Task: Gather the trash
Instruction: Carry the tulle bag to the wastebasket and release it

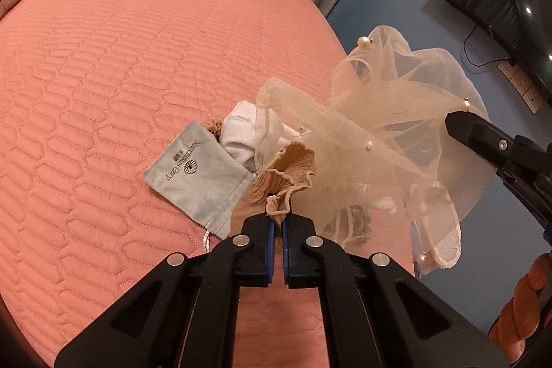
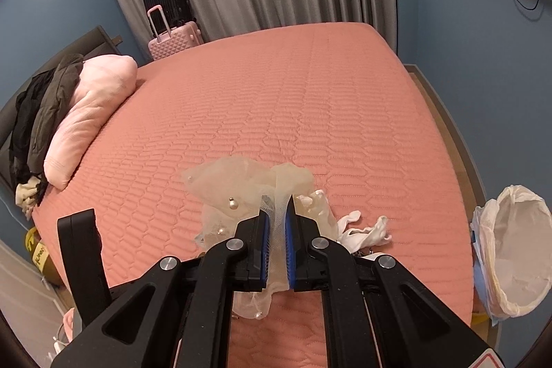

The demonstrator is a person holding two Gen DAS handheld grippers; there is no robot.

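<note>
- Salmon quilted bed [image 1: 120, 64] carries our clutter near its right edge.
- Our left gripper [image 1: 278, 216] has its jaws pinched on a tan ruffled fabric piece [image 1: 286, 171], beside a grey pouch [image 1: 200, 171].
- Our right gripper [image 2: 277, 219] holds its jaws narrow, clamping the cream pearl-studded tulle [image 2: 241, 185], lifted above the bed.
- A lined trash bin [image 2: 514, 250] stands off the bed's right edge.

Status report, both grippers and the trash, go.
Left gripper shut on tan ruffled cloth. Right gripper shut on pearl-studded tulle, lifted off bed. Lined bin open beside bed. Nothing blocking.
</note>
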